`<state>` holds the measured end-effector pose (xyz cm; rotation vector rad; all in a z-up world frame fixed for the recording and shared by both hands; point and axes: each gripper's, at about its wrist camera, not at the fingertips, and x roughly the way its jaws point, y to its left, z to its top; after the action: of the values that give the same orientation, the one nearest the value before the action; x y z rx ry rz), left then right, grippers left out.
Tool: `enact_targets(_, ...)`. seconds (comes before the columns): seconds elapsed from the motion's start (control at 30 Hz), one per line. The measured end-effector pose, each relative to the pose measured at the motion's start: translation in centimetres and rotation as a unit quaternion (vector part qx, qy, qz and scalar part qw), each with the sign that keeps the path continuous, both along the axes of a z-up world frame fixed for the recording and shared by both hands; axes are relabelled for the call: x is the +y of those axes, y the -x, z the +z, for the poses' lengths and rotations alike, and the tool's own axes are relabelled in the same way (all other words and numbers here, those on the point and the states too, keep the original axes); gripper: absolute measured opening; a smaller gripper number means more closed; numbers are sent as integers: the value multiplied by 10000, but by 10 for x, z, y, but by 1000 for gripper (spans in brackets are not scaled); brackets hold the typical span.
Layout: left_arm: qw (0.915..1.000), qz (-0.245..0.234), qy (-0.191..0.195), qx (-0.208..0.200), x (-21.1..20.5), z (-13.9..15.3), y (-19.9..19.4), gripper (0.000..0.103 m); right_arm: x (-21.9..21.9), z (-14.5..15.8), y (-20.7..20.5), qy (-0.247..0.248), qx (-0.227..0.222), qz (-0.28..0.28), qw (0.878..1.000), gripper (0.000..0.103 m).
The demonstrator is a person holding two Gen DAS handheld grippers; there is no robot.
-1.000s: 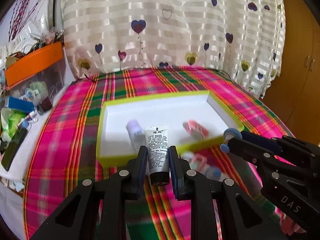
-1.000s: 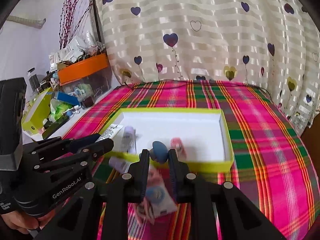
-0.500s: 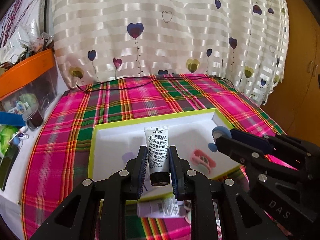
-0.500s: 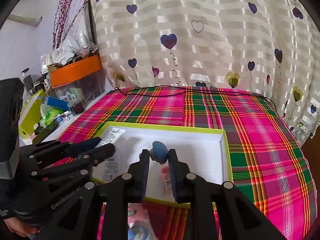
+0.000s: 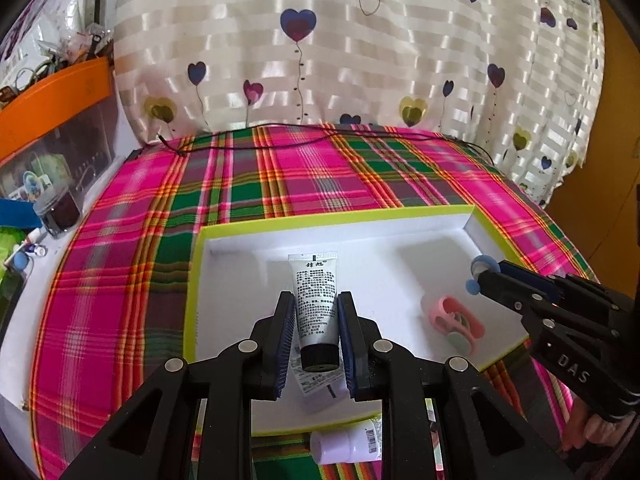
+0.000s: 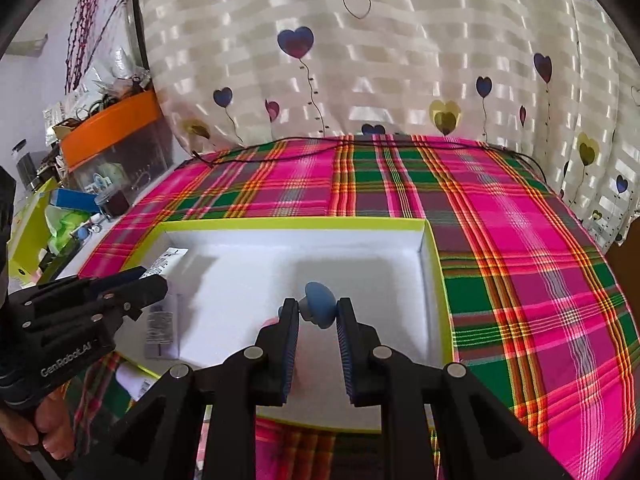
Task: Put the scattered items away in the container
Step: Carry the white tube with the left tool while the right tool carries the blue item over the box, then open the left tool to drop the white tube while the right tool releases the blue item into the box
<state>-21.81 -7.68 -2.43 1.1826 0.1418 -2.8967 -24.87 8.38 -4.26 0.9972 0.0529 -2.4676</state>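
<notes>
Container [image 5: 336, 220], white inside with lime-green rim, on pink-green plaid tablecloth [image 5: 304, 168], toward near edge of table. Inside: pink clip-like item [image 5: 456, 322] near right wall, flat printed sachet [image 5: 316, 380] by near wall. Small white bottle [image 5: 346, 446] outside, on cloth just beside near rim.

Left gripper [image 5: 316, 340] above near half of container, jaws clamped on white tube [image 5: 316, 304], black cap toward camera, crimped end pointing at far wall. Right gripper [image 6: 318, 320] above near-right part of container, jaws pinched on small blue rounded item [image 6: 320, 310]; identity unclear.

Left wrist view only: pink clip in full, white bottle label and barcode, tube text. Shows right gripper side-on at right, blue item at its tip, fingers [image 5: 592, 432] of holding hand at lower right edge.

Right wrist view only: right wall and far-right corner of container, bare white floor there; left gripper side-on at left with tube end sticking out; hand [image 6: 44, 432] on its handle bottom left. Pink clip mostly hidden behind right gripper's fingers, just a pink sliver.

Beyond left edge of table: orange-lidded clear bin [image 6: 108, 132], dark jar [image 5: 58, 210], clutter. Black cable [image 5: 304, 138] along far edge, heart-print curtain [image 5: 320, 40] behind.
</notes>
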Motion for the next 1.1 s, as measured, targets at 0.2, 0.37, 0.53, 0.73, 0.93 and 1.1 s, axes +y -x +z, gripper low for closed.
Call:
enact_targets(0.2, 9998, -81, -153, -83, -1, -6, 4, 23, 0, -10, 8, -31, -140, -80, 9999, 20)
enact_targets(0.37, 9996, -149, -229, -118, 0, -8, 6, 23, 1, -13, 9, -7, -170, -125, 9998, 20)
enact_targets(0.53, 9992, -200, -307, -154, 1, -9, 8, 23, 5, -8, 4, 76, -113, -152, 9998, 21)
enact_targets(0.73, 9991, -212, -357, -38, 0, -7, 6, 23, 10, -6, 0, 234, -62, -222, 9995, 21)
enact_targets(0.93, 9991, -234, -337, 134, -1, -3, 3, 24, 14, -4, -2, 336, -32, -257, 9991, 21)
enact_targets(1.1, 9991, -250, -336, 101, 0, -5, 3, 24, 17, -2, -8, 409, 0, -283, 9988, 21)
